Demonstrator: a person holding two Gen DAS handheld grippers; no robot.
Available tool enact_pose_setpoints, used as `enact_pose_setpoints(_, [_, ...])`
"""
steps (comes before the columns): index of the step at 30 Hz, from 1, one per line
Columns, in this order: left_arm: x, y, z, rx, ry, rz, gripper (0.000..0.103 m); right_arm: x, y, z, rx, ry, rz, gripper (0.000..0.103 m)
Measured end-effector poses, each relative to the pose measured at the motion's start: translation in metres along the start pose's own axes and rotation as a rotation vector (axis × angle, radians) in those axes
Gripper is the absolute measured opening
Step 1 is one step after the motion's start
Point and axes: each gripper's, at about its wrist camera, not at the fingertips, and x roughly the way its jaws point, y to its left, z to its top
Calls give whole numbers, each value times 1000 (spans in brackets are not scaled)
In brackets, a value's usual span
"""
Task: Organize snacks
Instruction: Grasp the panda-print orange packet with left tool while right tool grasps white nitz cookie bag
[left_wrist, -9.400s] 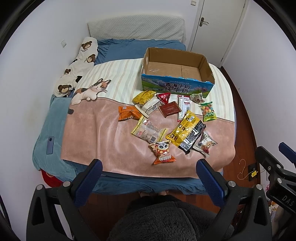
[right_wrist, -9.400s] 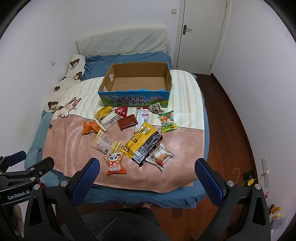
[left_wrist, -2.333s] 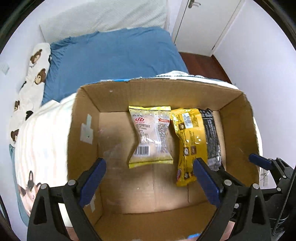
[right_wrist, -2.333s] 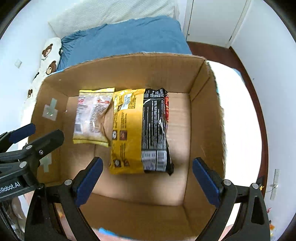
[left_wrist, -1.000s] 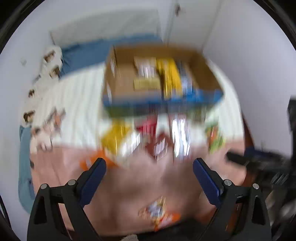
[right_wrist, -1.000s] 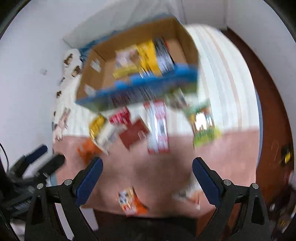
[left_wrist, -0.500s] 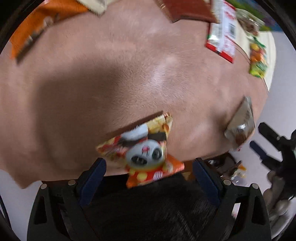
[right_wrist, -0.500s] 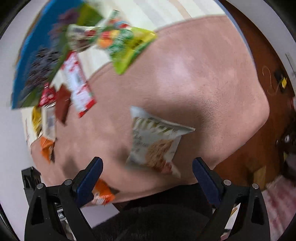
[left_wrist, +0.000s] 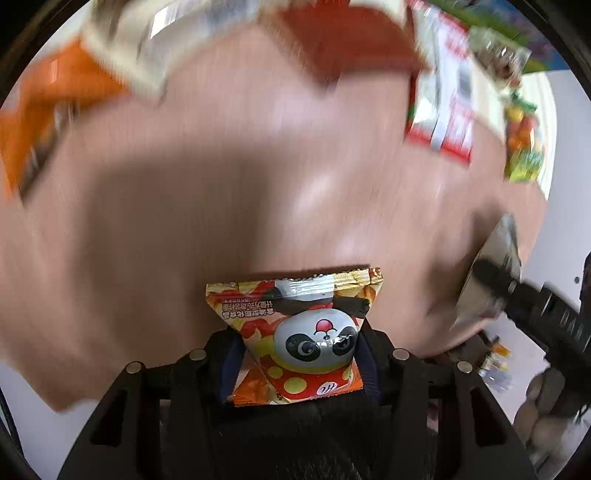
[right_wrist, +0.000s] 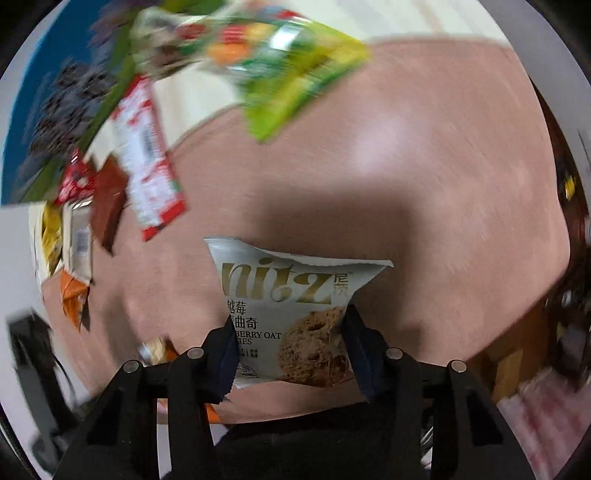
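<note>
In the left wrist view, the left gripper (left_wrist: 299, 363) is being pointed steeply down at the pink blanket (left_wrist: 207, 206) on the bed. A panda snack packet (left_wrist: 295, 336) is lying between its dark blue fingers (left_wrist: 231, 365), with its lower half flanked on both sides and its sealed top edge projecting beyond the fingertips. The jaws are closing, and the pads are being pressed against the packet's two side edges. Farther up the blanket, blurred by motion, an orange packet (left_wrist: 44, 107), a brown packet (left_wrist: 347, 40), a red and white packet (left_wrist: 443, 99) and a green candy bag (left_wrist: 524, 147) are being seen. At the right edge, the right gripper (left_wrist: 495, 284) is being seen on a silvery packet.

In the right wrist view, the right gripper (right_wrist: 291, 354) is likewise being aimed down at the blanket (right_wrist: 424, 184). An oat cookie packet (right_wrist: 291, 314) is sitting between its fingers (right_wrist: 360, 354), with the printed top part extending past them. These jaws are also closing, and the packet's sides are being touched by both pads. The remaining snacks are being seen blurred towards the upper left: a green candy bag (right_wrist: 291, 62), a red and white packet (right_wrist: 147, 155), a brown packet (right_wrist: 107, 203) and an orange packet (right_wrist: 74, 299), beside the blue wall of the cardboard box (right_wrist: 40, 103).
</note>
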Motion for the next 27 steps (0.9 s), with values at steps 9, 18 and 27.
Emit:
enact_pose_setpoints(9, [-33, -15, 57, 79, -106, 56, 53, 12, 63, 29, -212, 38, -52, 65])
enact_pose_setpoints(18, [-1, 19, 36, -16, -30, -26, 62, 17, 62, 19, -190, 62, -32, 89])
enact_pose_setpoints(27, [7, -41, 42, 9, -108, 73, 52, 23, 65, 11, -197, 24, -91, 72])
